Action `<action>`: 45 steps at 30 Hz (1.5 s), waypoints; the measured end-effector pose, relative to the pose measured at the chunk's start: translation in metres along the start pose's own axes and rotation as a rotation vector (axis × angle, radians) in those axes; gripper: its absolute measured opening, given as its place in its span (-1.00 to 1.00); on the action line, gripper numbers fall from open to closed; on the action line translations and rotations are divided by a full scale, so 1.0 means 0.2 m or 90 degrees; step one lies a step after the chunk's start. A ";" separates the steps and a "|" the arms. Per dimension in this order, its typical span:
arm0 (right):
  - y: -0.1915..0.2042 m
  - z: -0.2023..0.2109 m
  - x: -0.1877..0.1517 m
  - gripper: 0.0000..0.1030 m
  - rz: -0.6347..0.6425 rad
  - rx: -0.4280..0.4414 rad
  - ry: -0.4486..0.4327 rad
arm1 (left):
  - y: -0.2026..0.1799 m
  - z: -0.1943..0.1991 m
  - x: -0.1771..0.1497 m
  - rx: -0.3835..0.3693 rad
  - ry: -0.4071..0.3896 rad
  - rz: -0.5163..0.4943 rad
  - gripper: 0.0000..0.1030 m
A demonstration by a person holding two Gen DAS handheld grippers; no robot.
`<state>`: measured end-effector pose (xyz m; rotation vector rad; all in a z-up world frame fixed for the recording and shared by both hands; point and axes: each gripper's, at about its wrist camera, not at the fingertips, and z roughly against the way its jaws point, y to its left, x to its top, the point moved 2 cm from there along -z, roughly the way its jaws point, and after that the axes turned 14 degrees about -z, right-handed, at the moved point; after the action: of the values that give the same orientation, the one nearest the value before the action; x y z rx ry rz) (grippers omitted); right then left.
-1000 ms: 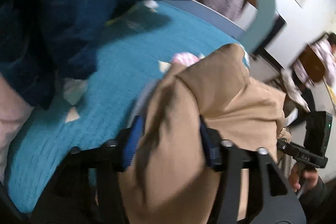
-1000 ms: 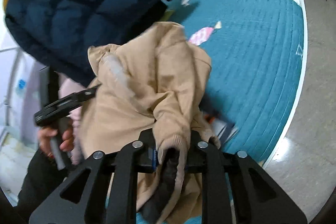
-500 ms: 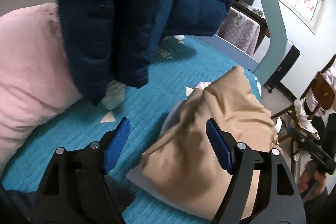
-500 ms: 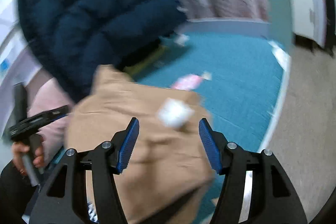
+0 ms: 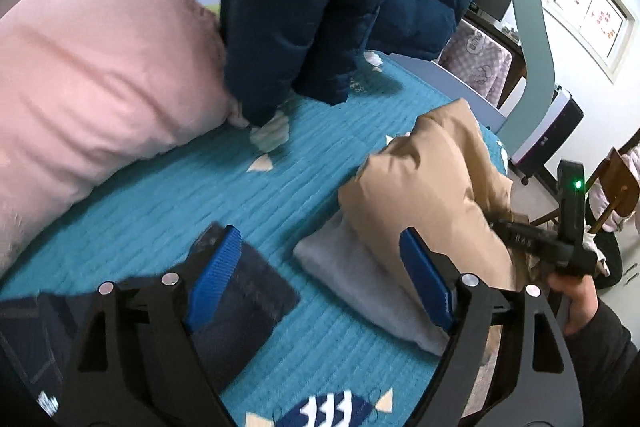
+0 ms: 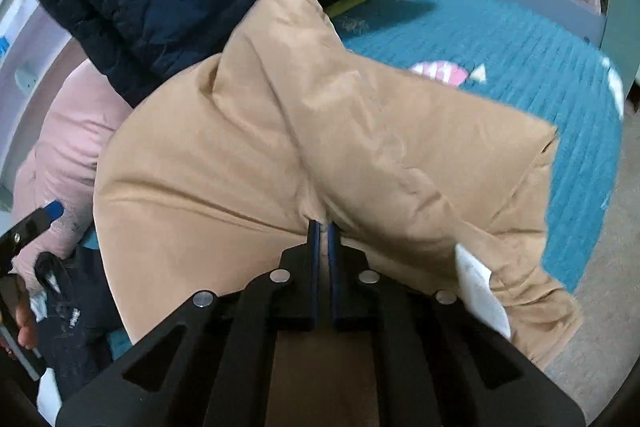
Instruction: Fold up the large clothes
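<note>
While the right tongs (image 6: 323,227) have just closed, pinching the tan coat (image 6: 304,131) right in front, the left tongs (image 5: 320,279) have just spread wide, empty. Pull gently, keeping the fold flat on the bed (image 5: 224,195).

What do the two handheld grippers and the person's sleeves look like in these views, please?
Each gripper, left gripper and right gripper, is a black frame with triangular cut-outs, silver round bolts and ribbed blue pads. From outside, the right one shows a black box with a green light. The sleeve is dark.
</note>
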<state>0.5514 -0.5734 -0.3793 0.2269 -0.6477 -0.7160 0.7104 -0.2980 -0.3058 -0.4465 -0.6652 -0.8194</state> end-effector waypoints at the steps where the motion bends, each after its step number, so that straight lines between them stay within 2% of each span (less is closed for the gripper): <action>1: 0.02 0.01 0.00 -0.88 0.001 -0.001 -0.006 | -0.01 0.03 -0.03 0.002 -0.001 0.006 0.63; 4: 0.07 0.13 -0.01 -0.69 -0.012 0.016 -0.037 | -0.04 0.10 -0.10 0.001 0.001 0.017 0.68; 9: 0.25 0.34 -0.08 -0.35 0.018 0.031 -0.072 | -0.15 0.26 -0.20 0.023 0.000 0.024 0.73; 11: 0.34 0.42 -0.14 -0.17 0.041 0.036 -0.086 | -0.20 0.33 -0.23 0.048 -0.003 0.033 0.74; 15: 0.49 0.56 -0.29 0.03 0.080 0.022 -0.091 | -0.32 0.48 -0.27 0.082 -0.006 0.023 0.75; 19: 0.59 0.68 -0.46 0.14 0.115 0.001 -0.097 | -0.40 0.62 -0.32 0.110 -0.019 0.036 0.77; 22: 0.62 0.75 -0.55 0.21 0.127 -0.010 -0.097 | -0.45 0.72 -0.36 0.101 -0.032 0.052 0.77; 26: 0.64 0.83 -0.65 0.29 0.143 -0.023 -0.103 | -0.55 0.81 -0.40 0.112 -0.036 0.029 0.77; 32: 0.65 0.97 -0.75 0.31 0.145 -0.018 -0.106 | -0.63 0.99 -0.47 0.139 -0.052 0.040 0.78; 35: 0.68 1.07 -0.83 0.41 0.160 -0.013 -0.115 | -0.66 1.07 -0.50 0.162 -0.059 0.037 0.78; 45: 0.79 1.41 -1.10 0.49 0.208 0.017 -0.141 | -0.84 1.46 -0.72 0.231 -0.089 0.042 0.86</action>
<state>0.3345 -0.3022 -0.1980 0.0626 -0.8826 -0.4202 0.3999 -0.1519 -0.1793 -0.1955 -0.9047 -0.5909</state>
